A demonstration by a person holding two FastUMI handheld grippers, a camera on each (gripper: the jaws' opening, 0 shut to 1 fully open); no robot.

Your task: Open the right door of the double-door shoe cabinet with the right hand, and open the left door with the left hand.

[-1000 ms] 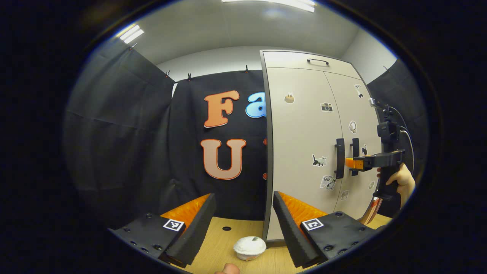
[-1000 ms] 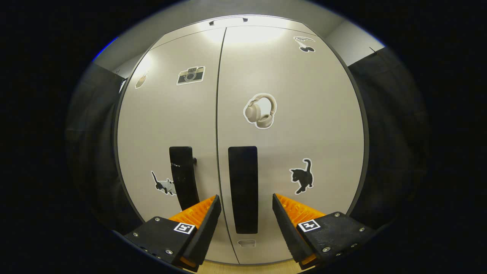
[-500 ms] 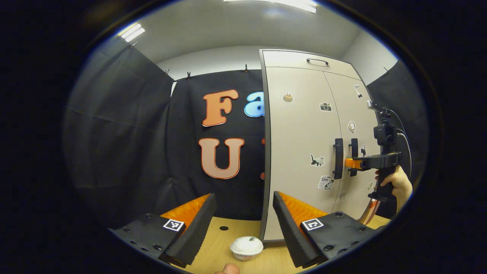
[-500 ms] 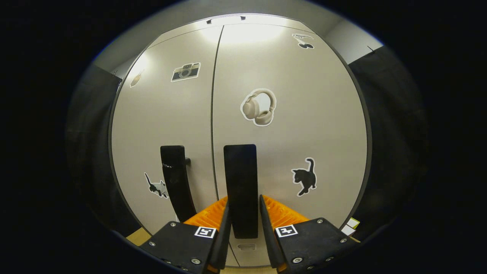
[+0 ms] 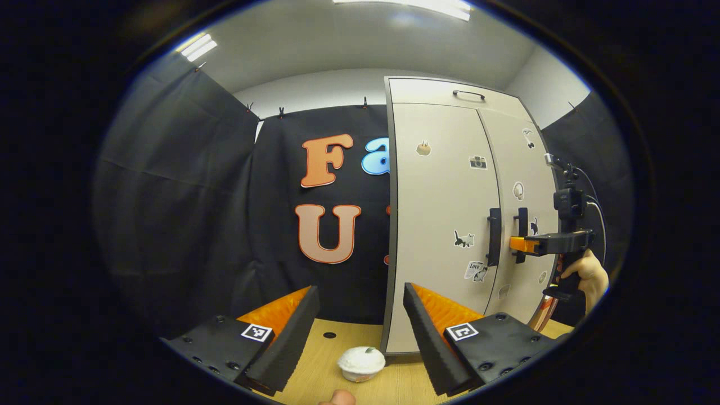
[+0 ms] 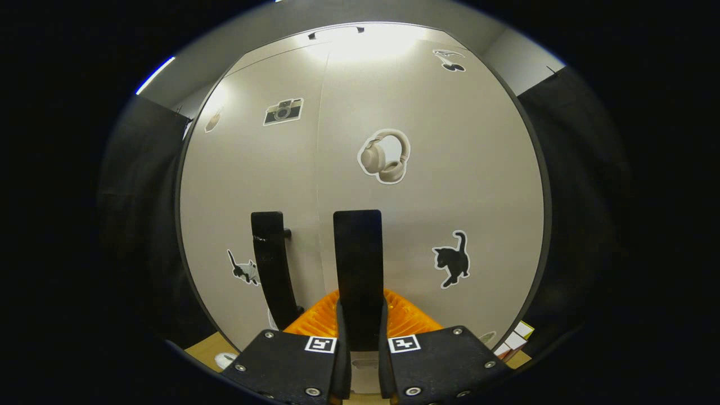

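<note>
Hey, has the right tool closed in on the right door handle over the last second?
Yes. The right tool has shut on the right door handle, its fingers drawn inward from either side against the handle, which stays fixed on the door.

The shoe cabinet (image 5: 444, 225) stands on the table (image 5: 320, 365) before the cloth wall, its two handles side by side at the door seam, the right gripper (image 6: 360, 332) closed around the right handle (image 6: 358, 270), and a small cup (image 5: 361, 363) lying on the table between the left gripper's fingers (image 5: 287, 332).
</note>
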